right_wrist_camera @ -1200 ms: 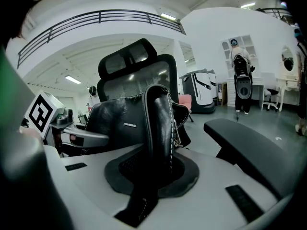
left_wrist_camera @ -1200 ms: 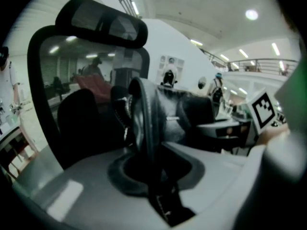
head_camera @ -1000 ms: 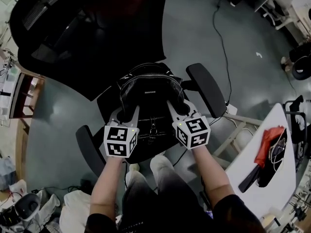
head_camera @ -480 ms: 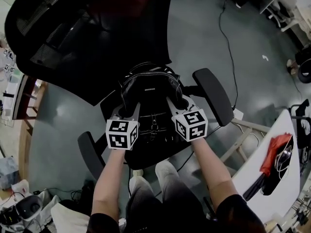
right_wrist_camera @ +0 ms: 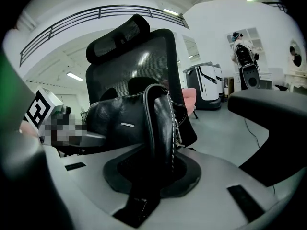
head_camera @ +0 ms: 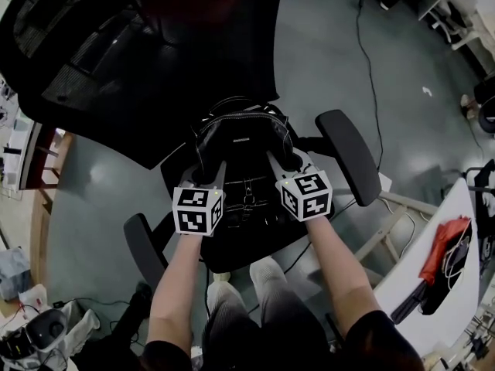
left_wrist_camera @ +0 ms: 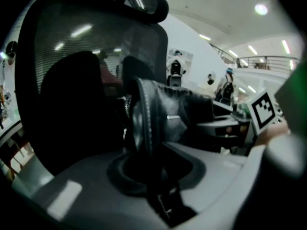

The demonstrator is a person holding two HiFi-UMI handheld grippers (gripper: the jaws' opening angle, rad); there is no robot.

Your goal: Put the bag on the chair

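A black leather bag (head_camera: 240, 139) stands upright on the seat (head_camera: 236, 250) of a black mesh office chair (head_camera: 139, 60), between its two armrests. My left gripper (head_camera: 203, 173) is shut on the bag's left strap (left_wrist_camera: 143, 128). My right gripper (head_camera: 285, 161) holds the right strap (right_wrist_camera: 160, 128). The right jaws have just been opening a little, with the strap still pinched between them. In both gripper views the strap runs down through the jaw gap, with the bag's body just beyond. The bag's underside is hidden.
The chair's right armrest (head_camera: 349, 157) and left armrest (head_camera: 144, 247) flank the bag. A cable (head_camera: 371, 60) trails over the grey floor. A white table (head_camera: 437, 273) with a red item (head_camera: 439, 242) stands at the right. Wooden furniture (head_camera: 39, 168) is at the left.
Both grippers have sunk a little with the bag, bringing it lower onto the chair seat. The straps are still between the jaws.
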